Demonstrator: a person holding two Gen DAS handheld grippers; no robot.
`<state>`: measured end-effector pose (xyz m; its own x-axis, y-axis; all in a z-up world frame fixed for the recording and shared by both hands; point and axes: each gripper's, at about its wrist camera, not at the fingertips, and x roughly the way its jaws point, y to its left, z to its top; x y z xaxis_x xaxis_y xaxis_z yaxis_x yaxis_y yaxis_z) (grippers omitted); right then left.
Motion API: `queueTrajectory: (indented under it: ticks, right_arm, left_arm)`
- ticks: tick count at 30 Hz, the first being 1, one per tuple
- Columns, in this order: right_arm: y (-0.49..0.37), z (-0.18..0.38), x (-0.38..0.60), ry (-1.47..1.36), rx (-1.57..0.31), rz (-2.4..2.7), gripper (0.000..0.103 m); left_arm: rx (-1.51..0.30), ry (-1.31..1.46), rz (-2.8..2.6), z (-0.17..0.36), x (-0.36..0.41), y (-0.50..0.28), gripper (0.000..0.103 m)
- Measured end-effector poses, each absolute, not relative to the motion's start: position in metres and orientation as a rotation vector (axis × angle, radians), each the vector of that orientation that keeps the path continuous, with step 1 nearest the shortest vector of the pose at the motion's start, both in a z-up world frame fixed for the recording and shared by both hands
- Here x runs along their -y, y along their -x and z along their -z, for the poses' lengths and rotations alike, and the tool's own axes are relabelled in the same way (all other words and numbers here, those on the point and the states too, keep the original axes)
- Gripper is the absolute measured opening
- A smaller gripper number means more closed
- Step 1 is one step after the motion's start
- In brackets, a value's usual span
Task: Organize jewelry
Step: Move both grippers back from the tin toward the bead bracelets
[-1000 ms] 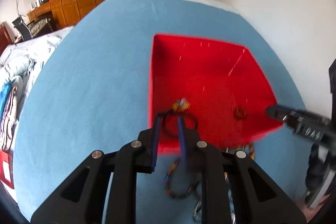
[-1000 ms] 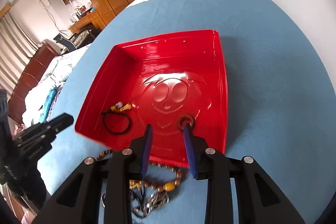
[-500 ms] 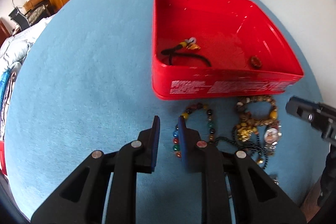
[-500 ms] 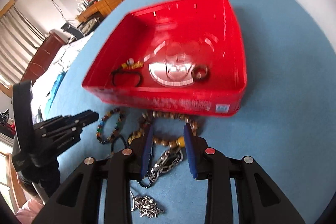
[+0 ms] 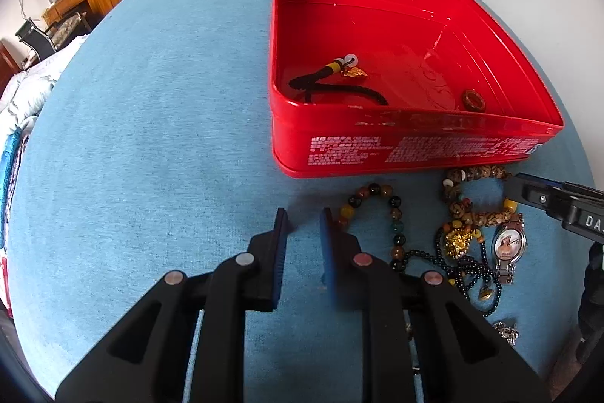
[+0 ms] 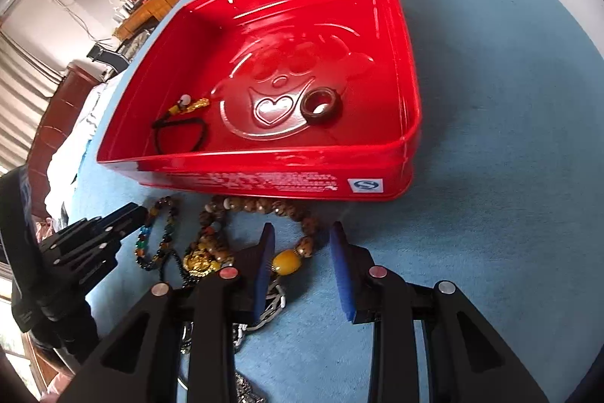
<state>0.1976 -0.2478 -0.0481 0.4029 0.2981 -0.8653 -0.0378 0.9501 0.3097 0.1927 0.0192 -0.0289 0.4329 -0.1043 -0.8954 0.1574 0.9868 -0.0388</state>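
Moved: both grippers back from red tin toward loose jewelry.
Left gripper: released, empty, beside multicolor bracelet.
Right gripper: released, straddling amber bead.
Tin contents: black cord, brown ring.

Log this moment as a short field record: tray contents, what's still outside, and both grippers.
tray: red tin, on blue cloth
in tray: black cord, brown ring
outside, before tray: bead bracelet, brown beads, gold charm, watch
left gripper: open, empty, above cloth beside bead bracelet
right gripper: open, empty, over brown beads
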Motion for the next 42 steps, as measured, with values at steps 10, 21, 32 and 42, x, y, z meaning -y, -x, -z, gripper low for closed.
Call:
queueTrajectory:
  ticks: [10, 21, 32, 42]
  right_arm:
    - [-0.204, 0.053, 0.241, -0.238, -1.123, -0.21, 0.03]
    - [-0.205, 0.055, 0.239, -0.234, -1.116, -0.217, 0.03]
    - [-0.205, 0.055, 0.234, -0.191, -1.112, -0.203, 0.024]
    - [-0.206, 0.056, 0.233, -0.179, -1.08, -0.227, 0.017]
  left_arm:
    - [-1.093, -0.033, 0.198, 0.026, -0.017, -0.189, 0.034]
    - [-1.115, -0.08, 0.196, 0.033, -0.008, -0.188, 0.04]
    - [-1.122, -0.084, 0.202, 0.036, -0.013, -0.199, 0.041]
    - [-1.121, -0.066, 0.25, 0.035, -0.015, -0.198, 0.026]
